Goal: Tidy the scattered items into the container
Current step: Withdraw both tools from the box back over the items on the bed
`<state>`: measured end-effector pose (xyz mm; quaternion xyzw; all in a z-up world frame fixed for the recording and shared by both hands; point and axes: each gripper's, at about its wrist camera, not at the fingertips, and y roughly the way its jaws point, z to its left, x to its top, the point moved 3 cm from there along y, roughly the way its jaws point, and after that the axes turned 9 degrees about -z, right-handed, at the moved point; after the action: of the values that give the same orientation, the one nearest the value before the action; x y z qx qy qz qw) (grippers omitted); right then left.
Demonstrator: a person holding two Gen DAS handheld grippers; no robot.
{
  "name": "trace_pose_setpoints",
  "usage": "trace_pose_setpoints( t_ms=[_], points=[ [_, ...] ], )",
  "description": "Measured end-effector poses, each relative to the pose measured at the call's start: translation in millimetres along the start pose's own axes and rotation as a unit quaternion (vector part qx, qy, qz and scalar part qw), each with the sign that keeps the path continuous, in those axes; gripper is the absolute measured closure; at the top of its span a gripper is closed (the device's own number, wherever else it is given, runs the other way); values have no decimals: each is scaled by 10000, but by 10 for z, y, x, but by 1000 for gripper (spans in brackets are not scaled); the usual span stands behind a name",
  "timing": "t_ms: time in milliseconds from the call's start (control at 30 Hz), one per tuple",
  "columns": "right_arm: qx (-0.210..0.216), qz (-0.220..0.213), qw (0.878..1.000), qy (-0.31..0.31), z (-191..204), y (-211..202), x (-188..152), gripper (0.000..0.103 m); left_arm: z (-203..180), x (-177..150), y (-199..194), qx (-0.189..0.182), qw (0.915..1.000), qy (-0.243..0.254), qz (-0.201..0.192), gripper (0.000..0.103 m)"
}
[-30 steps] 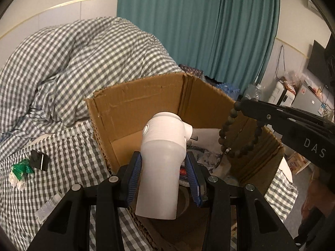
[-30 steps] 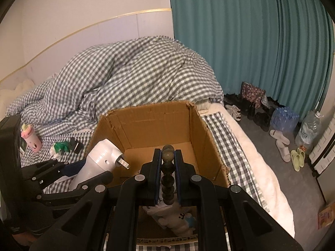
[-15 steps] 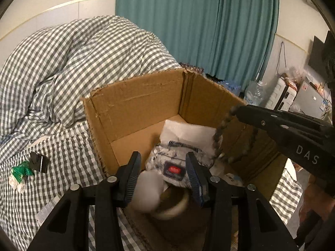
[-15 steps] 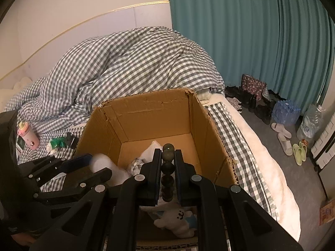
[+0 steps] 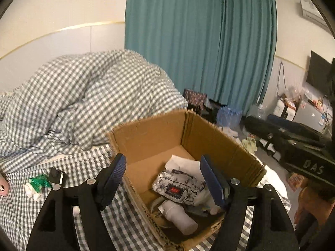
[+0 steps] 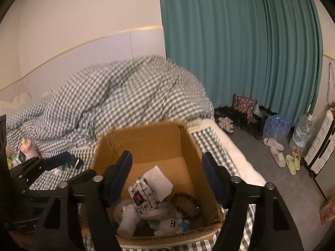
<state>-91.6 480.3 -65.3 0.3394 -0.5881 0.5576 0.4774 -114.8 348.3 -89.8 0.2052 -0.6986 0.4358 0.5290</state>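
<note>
Both tools hang above the cardboard box [image 5: 150, 138] on the bed [image 5: 125, 226], their jaws opening with nothing between them. Below the left tool [image 5: 163, 177] a white bottle [image 5: 180, 215] lies on its side in the box's near corner, beside a patterned pouch [image 5: 178, 186]. Below the right tool [image 6: 167, 175] a bead bracelet [image 6: 186, 204] lies on the box floor by the right wall. A green packet [image 5: 37, 183] lies on the bed to the box's left.

Black hand-held gripper [image 5: 162, 179] frames, blue ribbed finger pads [image 5: 118, 168], silver screws, white "DAS" lettering.
</note>
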Motion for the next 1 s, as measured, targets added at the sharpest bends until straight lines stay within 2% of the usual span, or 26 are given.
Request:
trace_pose_setpoints(
  t_ms=[200, 367, 533, 733, 1000],
  points=[
    [-44, -447, 9990, -42, 109, -403, 240, 22, 50, 171, -382, 115, 9995, -55, -300, 24],
    [-48, -662, 9977, -99, 229, -668, 372, 17, 87, 279, -728, 195, 9983, -65, -549, 18],
    [-21, -836, 9964, -105, 349, -929, 457, 10, 135, 366, -1051, 288, 9965, -56, -778, 17],
    [-70, -1028, 9946, -131, 473, -1198, 539, 0, 256, 421, -1393, 504, 9933, -103, -1034, 3],
    [52, -1020, 9947, -83, 707, -1355, 544, 0, 521, 422, -1798, 855, 9890, -138, -1202, 0]
  ],
)
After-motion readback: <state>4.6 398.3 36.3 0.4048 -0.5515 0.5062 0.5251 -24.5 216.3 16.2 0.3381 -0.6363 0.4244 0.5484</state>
